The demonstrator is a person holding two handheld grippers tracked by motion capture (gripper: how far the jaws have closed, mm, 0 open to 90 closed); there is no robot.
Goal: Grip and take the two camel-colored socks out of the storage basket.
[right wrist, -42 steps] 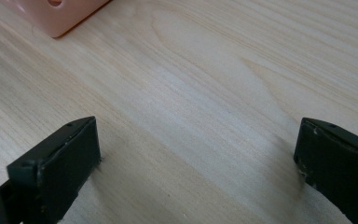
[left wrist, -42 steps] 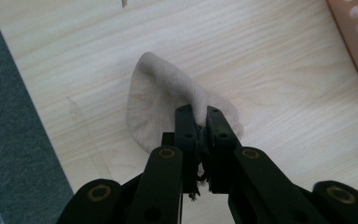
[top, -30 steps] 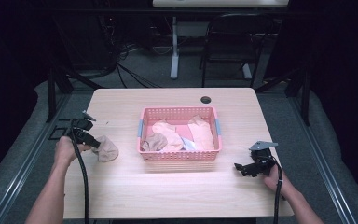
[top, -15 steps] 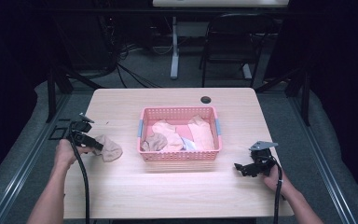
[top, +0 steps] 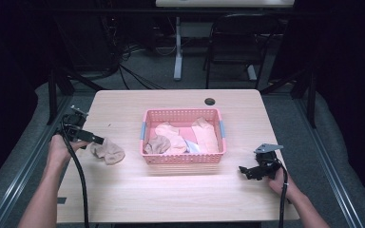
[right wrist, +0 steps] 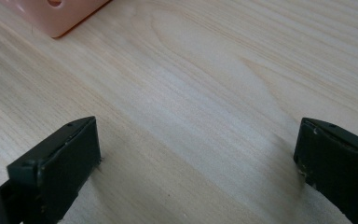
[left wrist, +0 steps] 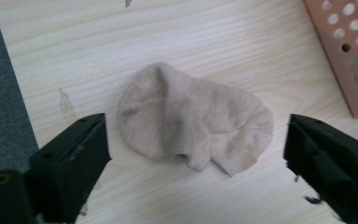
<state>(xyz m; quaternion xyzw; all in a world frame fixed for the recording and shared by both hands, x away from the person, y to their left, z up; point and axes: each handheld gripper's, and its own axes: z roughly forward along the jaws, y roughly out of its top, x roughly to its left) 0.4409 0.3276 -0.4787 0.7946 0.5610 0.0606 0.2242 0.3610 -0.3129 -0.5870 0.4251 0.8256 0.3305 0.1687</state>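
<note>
On pale wood table (top: 171,190), tan sock (left wrist: 191,119) flat just ahead of left gripper (left wrist: 196,154), between its wide-apart jaws, long way across from jaw to jaw, far from right gripper (right wrist: 198,158), also wide apart and holding nothing.

Basket (left wrist: 349,56) — cut off by the top and right edges in the left gripper view; one corner (right wrist: 56,14) alone in the right gripper view. Clothes (top: 183,137) in basket — overlapping, separate pieces too small to tell.
</note>
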